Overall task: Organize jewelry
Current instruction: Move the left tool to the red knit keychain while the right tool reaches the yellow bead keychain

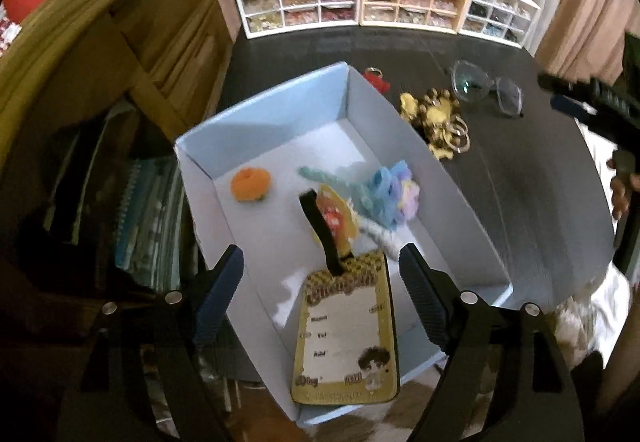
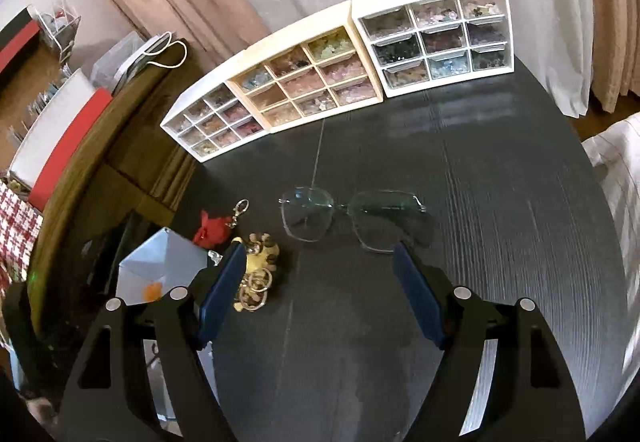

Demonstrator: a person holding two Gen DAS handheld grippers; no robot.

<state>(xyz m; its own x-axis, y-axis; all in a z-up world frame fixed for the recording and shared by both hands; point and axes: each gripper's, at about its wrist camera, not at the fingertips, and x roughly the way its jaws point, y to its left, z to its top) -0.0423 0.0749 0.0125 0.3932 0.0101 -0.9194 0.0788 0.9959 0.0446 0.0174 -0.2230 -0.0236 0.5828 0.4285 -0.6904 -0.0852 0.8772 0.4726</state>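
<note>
- The dark table (image 2: 460, 202) is carrying everything; three small drawer cabinets (image 2: 320, 82) are standing in a row at its far edge, their clear drawers filled with beads.
- The pale blue box (image 1: 280, 114) is sitting open at the table's near left corner, holding an orange pompom (image 1: 250, 184), fluffy pastel pieces (image 1: 390, 190) and a yellow tag (image 1: 348, 334) with a black strap.
- My left hand-held gripper (image 1: 322, 278) is hovering over the box, jaws spread wide, the tag lying loose between them.
- My right hand-held gripper (image 2: 318, 272) is hanging open and empty just before the glasses (image 2: 348, 218); a yellow keyring cluster (image 2: 258, 270) and a red charm (image 2: 212, 230) are lying beside the box.
</note>
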